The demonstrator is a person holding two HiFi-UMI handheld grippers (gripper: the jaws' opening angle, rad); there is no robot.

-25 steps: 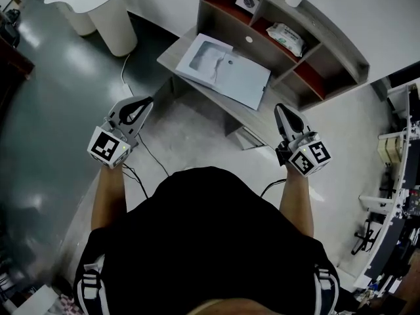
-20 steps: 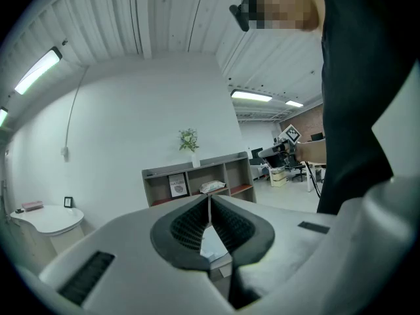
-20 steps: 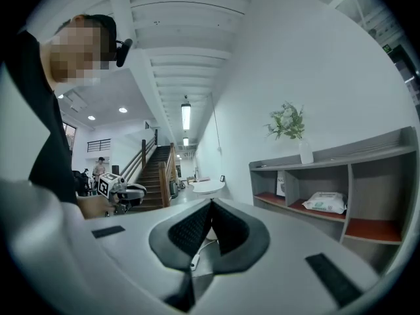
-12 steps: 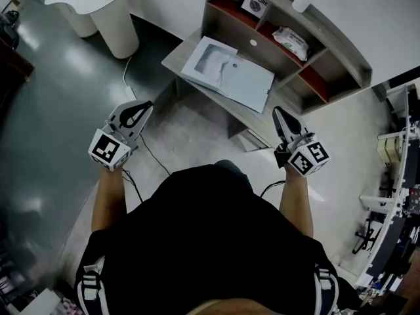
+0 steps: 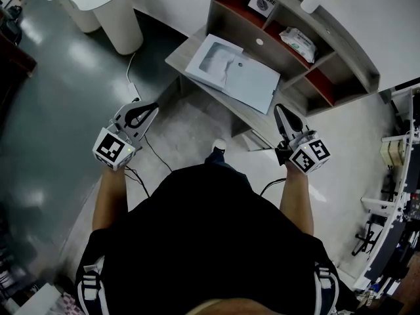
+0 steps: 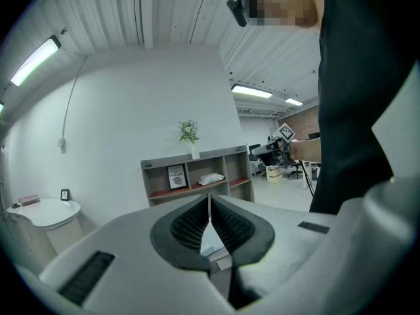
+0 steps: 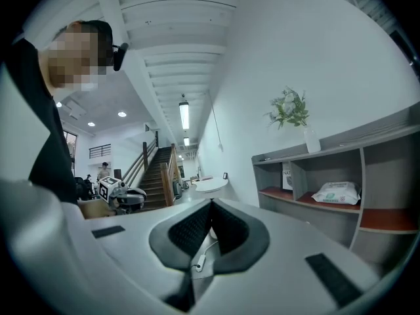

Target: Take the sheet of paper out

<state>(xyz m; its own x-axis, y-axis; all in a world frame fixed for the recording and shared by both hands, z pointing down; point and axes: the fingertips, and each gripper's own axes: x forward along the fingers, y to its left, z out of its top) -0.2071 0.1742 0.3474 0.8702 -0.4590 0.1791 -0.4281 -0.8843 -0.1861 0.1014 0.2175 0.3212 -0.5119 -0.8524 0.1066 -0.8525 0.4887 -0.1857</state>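
Starting with item one: where was the sheet of paper [image 5: 233,71]? — first clerk

Item one, sheet of paper, white, one: lay flat on the open part of the grey desk [image 5: 178,54], in front of the shelf unit [image 5: 354,51], with one corner reaching the desk's front edge. Neither gripper touched it. — second clerk

Item two, the grippers? — first clerk

Left gripper [image 5: 152,107], one: held over the floor, well short of the desk's left corner. Jaws pressed together tip to tip, nothing between them. Right gripper [image 5: 278,108], one: near the desk's front edge, close to the sheet's near corner in the head view. Jaws likewise pressed together, empty. — second clerk

Sundries? — first clerk

Shelf unit, along the desk's back edge: framed card [image 5: 265,0], one; pack of wipes [image 5: 296,42], one; vase with a plant [image 5: 310,2], on top. Round white table [image 5: 105,5], well apart from the desk's left corner. White cable [image 5: 129,67], on the floor by that corner. — second clerk
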